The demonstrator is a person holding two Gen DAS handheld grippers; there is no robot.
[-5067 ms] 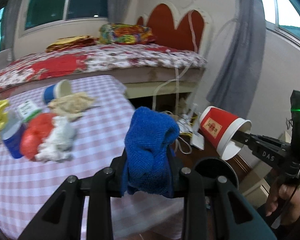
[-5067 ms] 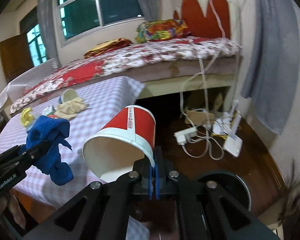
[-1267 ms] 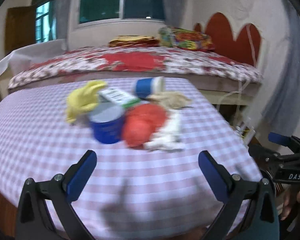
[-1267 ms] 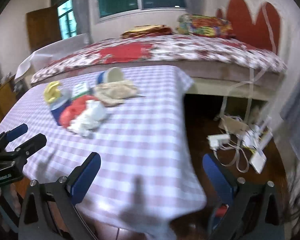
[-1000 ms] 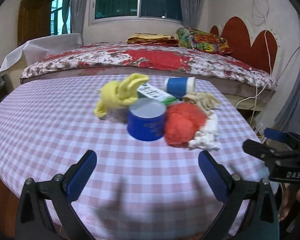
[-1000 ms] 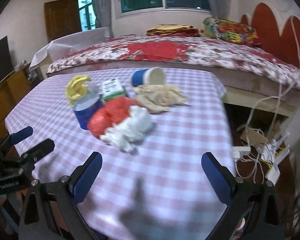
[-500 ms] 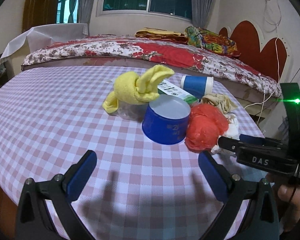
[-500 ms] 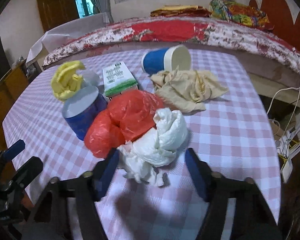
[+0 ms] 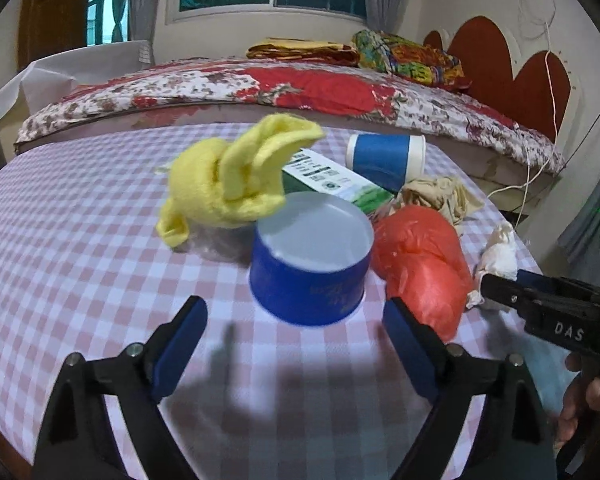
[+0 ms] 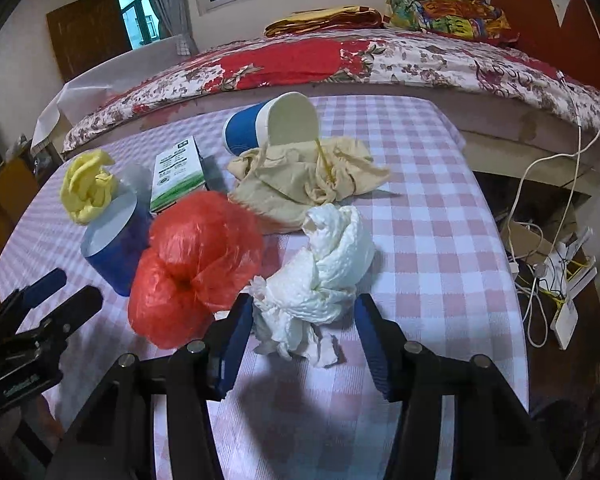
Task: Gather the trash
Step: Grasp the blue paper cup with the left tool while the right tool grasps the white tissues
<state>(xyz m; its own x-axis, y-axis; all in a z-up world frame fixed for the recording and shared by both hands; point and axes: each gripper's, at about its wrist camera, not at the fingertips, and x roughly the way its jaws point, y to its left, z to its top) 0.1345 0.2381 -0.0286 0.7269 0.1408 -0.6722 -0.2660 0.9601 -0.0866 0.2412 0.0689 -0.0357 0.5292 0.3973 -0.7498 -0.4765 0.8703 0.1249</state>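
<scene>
Trash lies piled on a pink checked tablecloth (image 9: 60,240). An upturned blue cup (image 9: 312,264) stands just ahead of my left gripper (image 9: 294,320). Its jaws are closing, and the cup's near edge sits between the tips without touching them. In the right wrist view a crumpled white paper towel (image 10: 324,264) lies between the closing jaws of my right gripper (image 10: 302,320), and I see no squeeze on the paper. A red plastic bag (image 10: 196,256) bulges beside the towel. Each gripper also shows in the other's view, the left gripper (image 10: 60,288) and the right gripper (image 9: 500,284).
Behind the cup lie a yellow cloth (image 9: 236,176), a green-and-white carton (image 9: 332,176), a tipped blue paper cup (image 9: 384,156) and a beige rag (image 10: 308,184). A bed (image 9: 300,84) stands beyond the table. Cables and plugs (image 10: 548,264) lie on the floor to the right.
The blue cloth and red cup held earlier are gone from the jaws. Both grippers have moved in close to the pile, and both pairs of jaws have narrowed, the right one more.
</scene>
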